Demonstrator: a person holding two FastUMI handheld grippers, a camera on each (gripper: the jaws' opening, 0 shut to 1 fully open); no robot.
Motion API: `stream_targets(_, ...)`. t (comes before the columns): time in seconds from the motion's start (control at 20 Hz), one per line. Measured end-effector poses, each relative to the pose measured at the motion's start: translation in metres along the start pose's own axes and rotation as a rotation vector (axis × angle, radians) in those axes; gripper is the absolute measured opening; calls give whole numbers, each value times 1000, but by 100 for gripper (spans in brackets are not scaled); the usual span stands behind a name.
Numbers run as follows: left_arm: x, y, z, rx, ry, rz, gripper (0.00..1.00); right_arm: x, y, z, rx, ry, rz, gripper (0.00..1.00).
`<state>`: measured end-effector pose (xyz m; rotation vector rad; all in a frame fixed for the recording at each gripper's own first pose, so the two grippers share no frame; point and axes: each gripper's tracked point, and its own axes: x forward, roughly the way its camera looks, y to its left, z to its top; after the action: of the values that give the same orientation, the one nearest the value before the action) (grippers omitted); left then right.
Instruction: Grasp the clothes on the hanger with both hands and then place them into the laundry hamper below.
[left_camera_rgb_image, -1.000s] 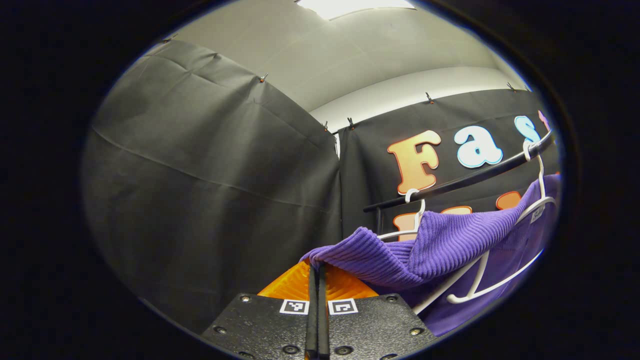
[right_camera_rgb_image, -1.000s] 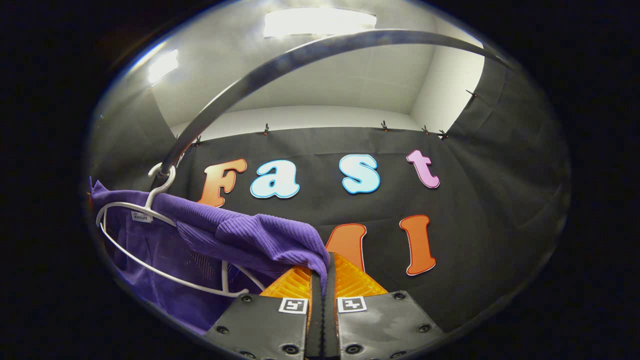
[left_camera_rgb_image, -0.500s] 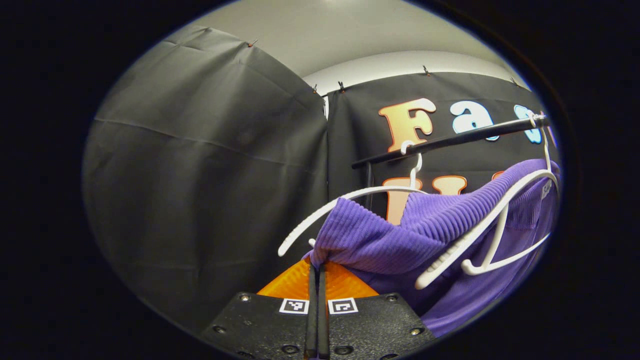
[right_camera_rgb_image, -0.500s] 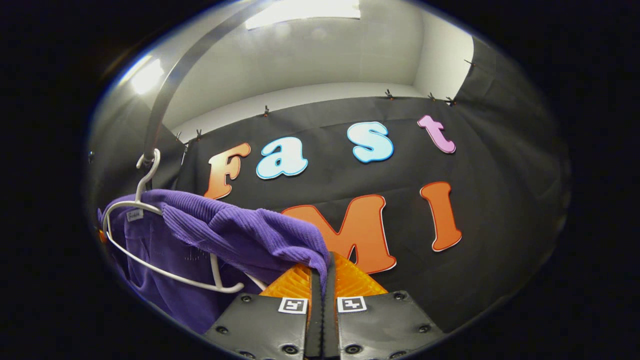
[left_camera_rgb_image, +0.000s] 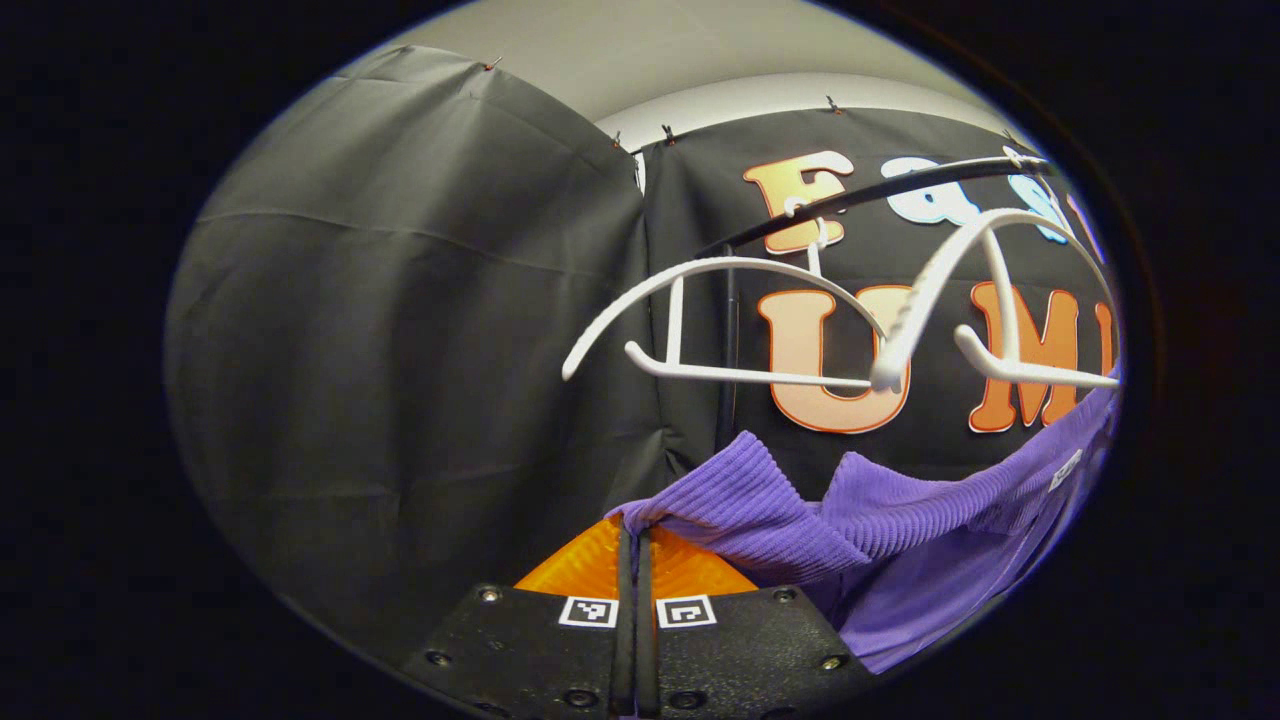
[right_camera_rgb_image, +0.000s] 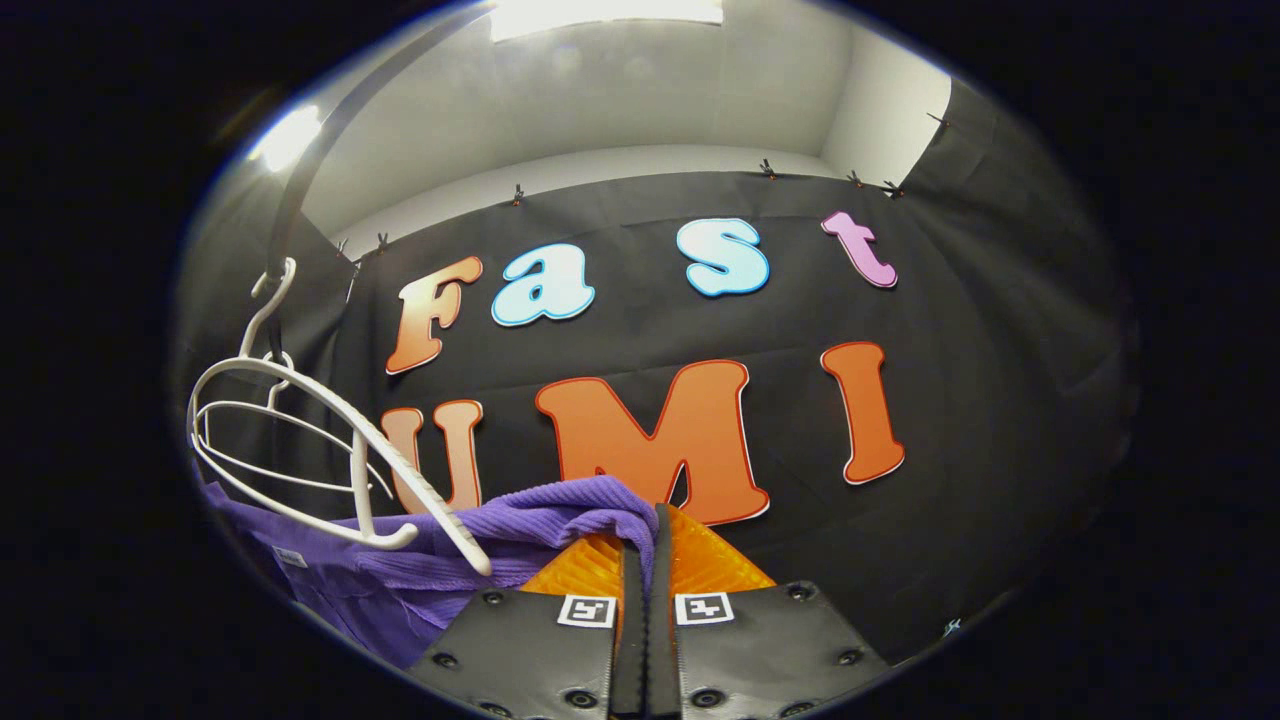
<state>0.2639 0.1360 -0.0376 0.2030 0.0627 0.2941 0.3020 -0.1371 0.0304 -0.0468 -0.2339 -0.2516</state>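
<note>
- Pinching one edge of the purple garment (left_camera_rgb_image: 760, 510), the left gripper (left_camera_rgb_image: 631, 560) has both fingers pressed together on the ribbed knit.
- The right gripper (right_camera_rgb_image: 645, 550) is likewise clamped on the garment's other edge (right_camera_rgb_image: 560, 510), cloth caught between its fingers.
- Sagging between the two grips, the garment hangs below the white hangers (left_camera_rgb_image: 740, 320), clear of their arms.
- Above the hangers runs the dark rail (left_camera_rgb_image: 900, 190), hooks on it.
- Likely risks: the thin pinch slipping as the cloth's weight drags, or a fold snagging a hanger tip (right_camera_rgb_image: 478, 565) just above the cloth in the right gripper view.
</note>
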Motion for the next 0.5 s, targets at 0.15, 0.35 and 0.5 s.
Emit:
stream_targets(0.15,-7,4,-7,30,10,1,1,-5,-5,-6,-60,-3,-3,8)
stream_targets(0.35,-26,14,-15,62,19,17,1,-28,-6,-12,-106,25,9,8)
stream_targets(0.5,-39,18,-17,79,19,21,1,-48,-7,-9,-140,33,20,8)
